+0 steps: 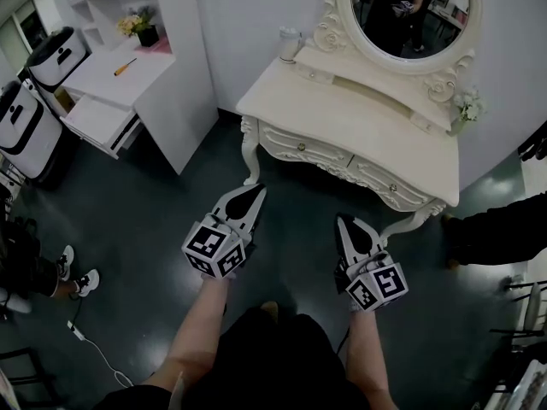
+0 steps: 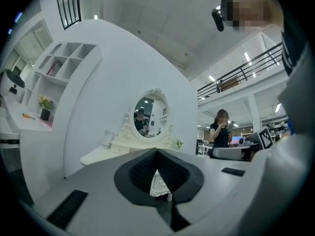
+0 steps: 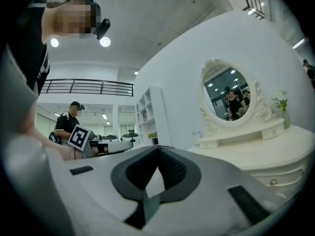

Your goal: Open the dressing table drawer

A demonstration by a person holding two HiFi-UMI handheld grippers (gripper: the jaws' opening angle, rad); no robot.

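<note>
**Ana:** Dark floor [image 1: 154, 220], white walls, and against the wall a cream surface [image 1: 359, 114] with an oval mirror [image 1: 414, 7] above it. Where is the drawer?

**Ben:** Two fronts sit under the front edge, a left drawer [image 1: 308, 149] and a right drawer [image 1: 385, 184], each with a small knob. Both look pushed fully in.

**Ana:** And the claws?

**Ben:** The left claw [image 1: 256, 192] and the right claw [image 1: 345, 223] are both closed with nothing between their tips. They are held level and aimed towards the drawers, well apart from them, with bare floor in between.

**Ana:** So how far along is it?

**Ben:** Nothing is done yet, I'd judge. Left to do: move in, spread one claw around a knob, close on it, then pull the drawer out. Which drawer is meant I cannot tell.
</note>
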